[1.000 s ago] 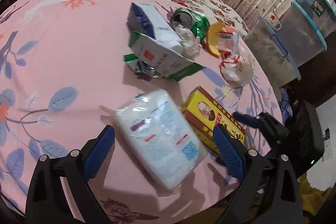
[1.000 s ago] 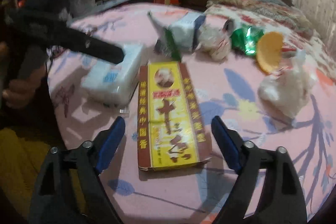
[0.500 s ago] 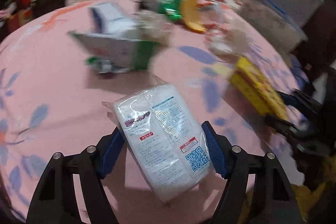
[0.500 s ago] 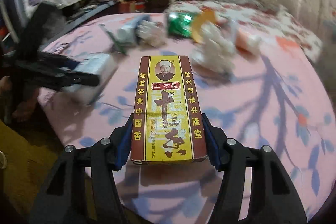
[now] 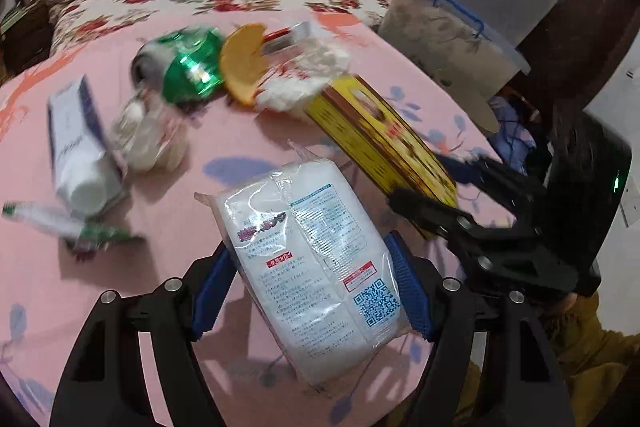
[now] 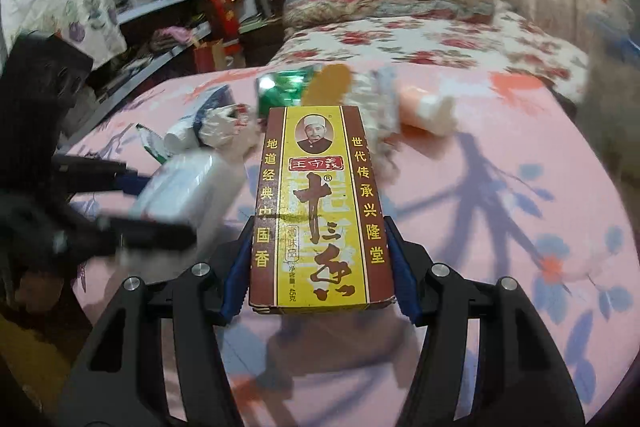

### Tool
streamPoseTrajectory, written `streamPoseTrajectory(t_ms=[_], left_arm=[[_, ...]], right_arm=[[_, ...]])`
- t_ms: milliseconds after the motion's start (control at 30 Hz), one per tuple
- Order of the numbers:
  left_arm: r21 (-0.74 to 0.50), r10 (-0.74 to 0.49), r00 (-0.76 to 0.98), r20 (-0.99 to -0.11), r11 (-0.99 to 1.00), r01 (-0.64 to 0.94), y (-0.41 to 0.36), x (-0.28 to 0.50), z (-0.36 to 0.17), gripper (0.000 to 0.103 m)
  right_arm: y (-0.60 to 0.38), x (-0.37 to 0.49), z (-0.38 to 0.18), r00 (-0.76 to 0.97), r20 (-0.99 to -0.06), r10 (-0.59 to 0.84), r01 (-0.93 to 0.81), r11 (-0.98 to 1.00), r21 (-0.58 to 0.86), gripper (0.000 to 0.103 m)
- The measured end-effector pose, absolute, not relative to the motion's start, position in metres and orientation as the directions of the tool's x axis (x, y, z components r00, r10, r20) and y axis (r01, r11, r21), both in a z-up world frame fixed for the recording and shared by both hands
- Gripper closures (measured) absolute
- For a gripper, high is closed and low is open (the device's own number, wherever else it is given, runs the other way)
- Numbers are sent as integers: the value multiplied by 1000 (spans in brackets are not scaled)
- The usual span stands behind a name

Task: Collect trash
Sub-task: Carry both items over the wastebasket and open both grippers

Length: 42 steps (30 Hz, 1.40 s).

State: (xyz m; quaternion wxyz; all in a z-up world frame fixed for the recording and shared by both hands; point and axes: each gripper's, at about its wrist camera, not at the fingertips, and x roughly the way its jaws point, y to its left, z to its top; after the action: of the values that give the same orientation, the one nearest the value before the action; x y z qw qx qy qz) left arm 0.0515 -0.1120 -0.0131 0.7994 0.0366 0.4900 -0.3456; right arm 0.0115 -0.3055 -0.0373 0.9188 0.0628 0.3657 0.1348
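Note:
My left gripper (image 5: 310, 291) is shut on a white plastic tissue pack (image 5: 312, 259) and holds it tilted above the pink table (image 5: 248, 139). My right gripper (image 6: 320, 267) is shut on a yellow and brown spice box (image 6: 320, 203), lifted off the table; the box also shows in the left wrist view (image 5: 380, 143). More trash lies further back: a crushed green can (image 5: 188, 67), an orange lid (image 5: 240, 63), crumpled white wrappers (image 5: 304, 83), a white and blue carton (image 5: 76, 147) and a green and white packet (image 5: 68, 223).
A bed with a floral cover (image 6: 420, 35) stands behind the table. Clear storage bins with blue rims (image 5: 480, 7) stand at the right. Shelves with clutter (image 6: 160, 7) are at the far left.
Both grippers closed from open around their items, then lifted them off the table. The tissue pack and the spice box now hang in the air, and both views have swung.

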Motion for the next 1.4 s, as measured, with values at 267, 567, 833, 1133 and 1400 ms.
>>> streamPoseTrajectory(t_ms=[267,567,833,1133,1400], left_arm=[[-266,-535,161,-830,632,728,-217,67,-10,33],[-339,-553,-59,-831,421,841,-404,88,-9,33],[-453,-544,-204,-814,374,810,-562,128,-20,30],[-484,-533,-171,-828,527,699,-624,171,-53,15],[-511,-627,-130,-768,478,714,-548,151,-19,15]], right_arm=[[-413,-30,-47,762,-632,137,77,951,299,42],[-568,-59,-65,787,-614,-54,419,778,469,42],[-665,-49,-77,750,-645,-147,556,668,495,42],[-698,-23,-87,731,-655,-188,593,651,475,30],[-668,-55,-67,800,-559,-219,550,642,535,30]])
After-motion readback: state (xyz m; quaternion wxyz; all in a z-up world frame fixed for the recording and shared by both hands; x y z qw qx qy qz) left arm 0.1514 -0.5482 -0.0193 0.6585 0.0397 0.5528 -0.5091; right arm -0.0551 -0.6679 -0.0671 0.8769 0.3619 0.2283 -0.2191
